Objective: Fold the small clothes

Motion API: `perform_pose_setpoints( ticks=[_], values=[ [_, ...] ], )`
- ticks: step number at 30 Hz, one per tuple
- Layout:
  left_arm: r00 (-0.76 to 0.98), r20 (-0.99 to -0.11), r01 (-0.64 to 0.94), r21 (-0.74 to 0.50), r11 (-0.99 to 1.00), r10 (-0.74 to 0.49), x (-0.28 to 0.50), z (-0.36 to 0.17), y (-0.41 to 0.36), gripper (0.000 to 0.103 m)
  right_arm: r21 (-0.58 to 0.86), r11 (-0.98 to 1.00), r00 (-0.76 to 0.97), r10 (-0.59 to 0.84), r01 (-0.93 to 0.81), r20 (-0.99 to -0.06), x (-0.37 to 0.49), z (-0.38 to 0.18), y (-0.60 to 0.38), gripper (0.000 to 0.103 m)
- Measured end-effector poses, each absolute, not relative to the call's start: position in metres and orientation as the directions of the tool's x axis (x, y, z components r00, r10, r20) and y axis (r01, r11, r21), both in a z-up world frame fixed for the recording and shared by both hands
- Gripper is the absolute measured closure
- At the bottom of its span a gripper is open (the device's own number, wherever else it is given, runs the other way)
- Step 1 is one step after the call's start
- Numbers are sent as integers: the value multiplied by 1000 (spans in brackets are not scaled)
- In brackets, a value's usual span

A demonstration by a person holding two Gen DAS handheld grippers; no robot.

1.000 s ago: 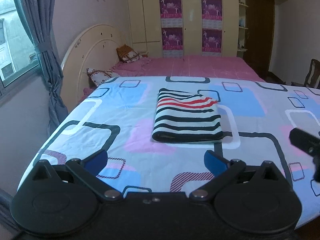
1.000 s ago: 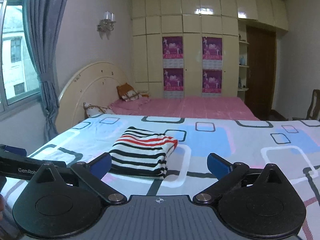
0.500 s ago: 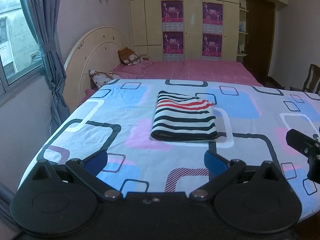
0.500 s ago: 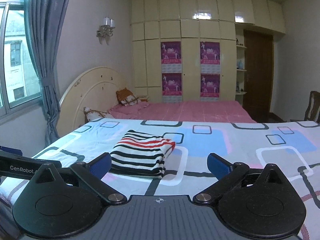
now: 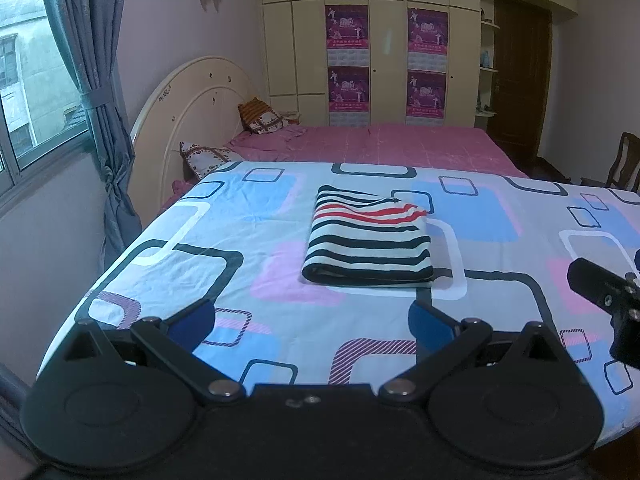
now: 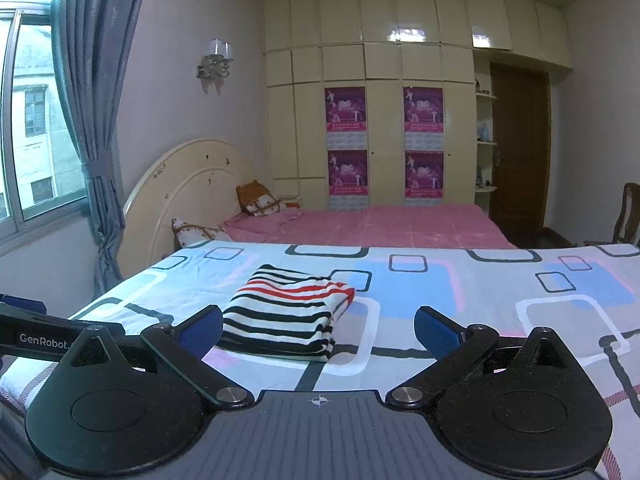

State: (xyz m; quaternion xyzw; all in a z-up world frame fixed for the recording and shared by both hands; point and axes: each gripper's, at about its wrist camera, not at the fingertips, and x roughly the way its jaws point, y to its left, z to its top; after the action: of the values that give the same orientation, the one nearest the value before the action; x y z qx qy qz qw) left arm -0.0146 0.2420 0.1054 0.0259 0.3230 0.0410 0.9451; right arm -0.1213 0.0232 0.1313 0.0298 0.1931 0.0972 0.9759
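Left wrist view: the left tongs (image 5: 312, 322) reach forward from the bottom of the frame, their two blue-padded fingers (image 5: 191, 322) spread wide apart with nothing between them. They hover above the near part of a worktop (image 5: 224, 236) covered in a pale cloth printed with blue, pink and dark rounded squares. The folded striped garment (image 5: 370, 240) lies flat on that cloth, beyond the tongs and a little right of their centre line, well apart from both fingers. It is a neat rectangle with dark stripes on white and a few red stripes toward its far edge. Part of the right tongs (image 5: 610, 300) shows as a black shape to the right of the garment, apart from it. Behind the garment a pink bed (image 5: 400, 144) stretches away toward a cream wardrobe (image 5: 384, 40).

Right wrist view: the right tongs (image 6: 318, 326) are likewise wide open and empty, blue pads (image 6: 438, 330) at either side. The striped garment (image 6: 286, 314) rests on the worktop (image 6: 460, 300) just beyond the left-hand pad, left of the tongs' centre line, not touching it. A black bar of the left tongs (image 6: 52, 338), printed with white lettering, sits to the left of the garment. A curtain (image 6: 96, 120) hangs far left of the garment, beside a window.
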Motion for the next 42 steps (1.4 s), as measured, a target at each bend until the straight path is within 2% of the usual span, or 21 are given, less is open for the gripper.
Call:
perform_pose_setpoints(
  ticks=[42],
  values=[
    [758,-650,-27,65,998,63,14,90,234,0,105,979,887,204,-176,-414,-103,122,17,2]
  ],
)
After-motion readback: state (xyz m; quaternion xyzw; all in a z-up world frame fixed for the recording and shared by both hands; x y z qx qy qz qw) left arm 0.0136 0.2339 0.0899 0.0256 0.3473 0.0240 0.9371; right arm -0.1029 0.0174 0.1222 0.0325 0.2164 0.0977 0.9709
